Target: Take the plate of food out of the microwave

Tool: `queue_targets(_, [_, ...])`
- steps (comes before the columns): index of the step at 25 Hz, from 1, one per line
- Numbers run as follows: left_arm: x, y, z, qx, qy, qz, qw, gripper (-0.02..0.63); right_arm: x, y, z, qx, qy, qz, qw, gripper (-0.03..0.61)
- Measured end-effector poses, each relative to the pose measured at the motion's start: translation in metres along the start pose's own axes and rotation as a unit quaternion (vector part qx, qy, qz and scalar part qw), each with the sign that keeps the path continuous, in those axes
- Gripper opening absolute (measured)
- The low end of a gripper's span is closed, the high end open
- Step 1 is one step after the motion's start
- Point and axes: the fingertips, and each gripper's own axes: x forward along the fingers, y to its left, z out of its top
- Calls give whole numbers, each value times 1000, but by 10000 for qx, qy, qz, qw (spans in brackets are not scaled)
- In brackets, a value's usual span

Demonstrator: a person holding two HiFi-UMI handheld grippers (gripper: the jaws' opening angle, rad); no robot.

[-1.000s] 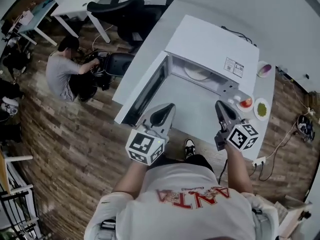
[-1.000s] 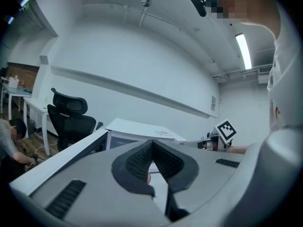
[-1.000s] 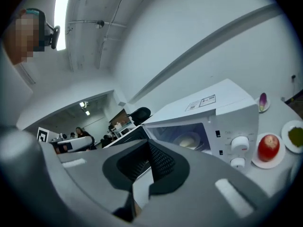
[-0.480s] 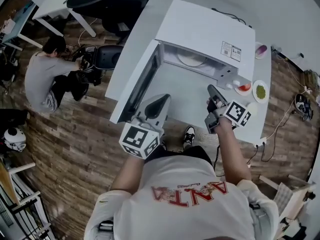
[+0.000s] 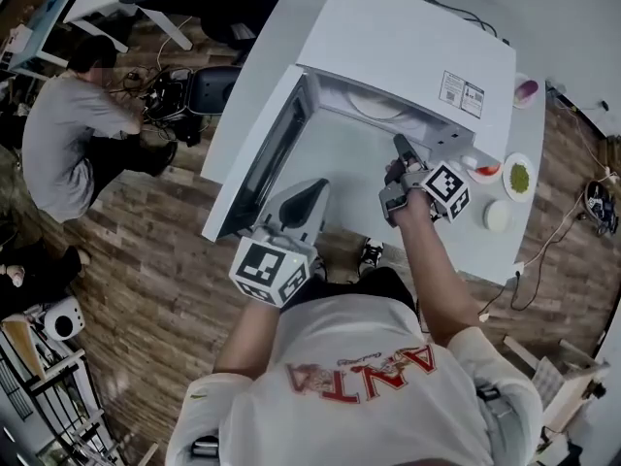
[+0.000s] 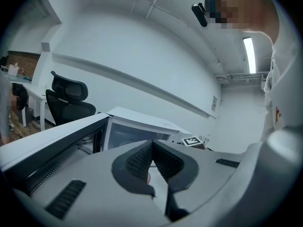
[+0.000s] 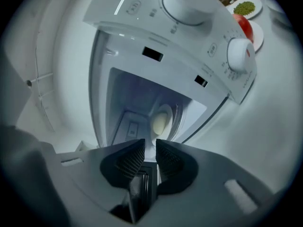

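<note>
Right gripper [image 5: 398,146] tilted on side, aimed into open microwave [image 5: 408,42]. Jaws just been opening: narrow gap, nothing between. Left gripper [image 5: 318,187] lower, beside swung-out door [image 5: 260,163], jaws together, empty. Plate [image 7: 163,118] inside cavity: round, white, pale yellowish oval food on it. Microwave smooth white box.

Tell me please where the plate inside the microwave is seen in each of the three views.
Head view: plate at top centre, inside the open microwave.
Left gripper view: plate not made out; the cavity shows dimly behind the fingers.
Right gripper view: plate at centre, just above the fingers.
Shared landmark: the microwave's open cavity.
</note>
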Motion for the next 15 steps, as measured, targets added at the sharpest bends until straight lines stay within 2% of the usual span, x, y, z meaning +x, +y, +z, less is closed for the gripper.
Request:
queue_targets(5, [13,11,-1,-107,-16,123,9999,8,28,-16,3,612,-198,-94,9979,55])
queue_targets(15, [20,23,-8,-185,91,100,9997,9,63,-37,4,1175,-487,-361,9912,55])
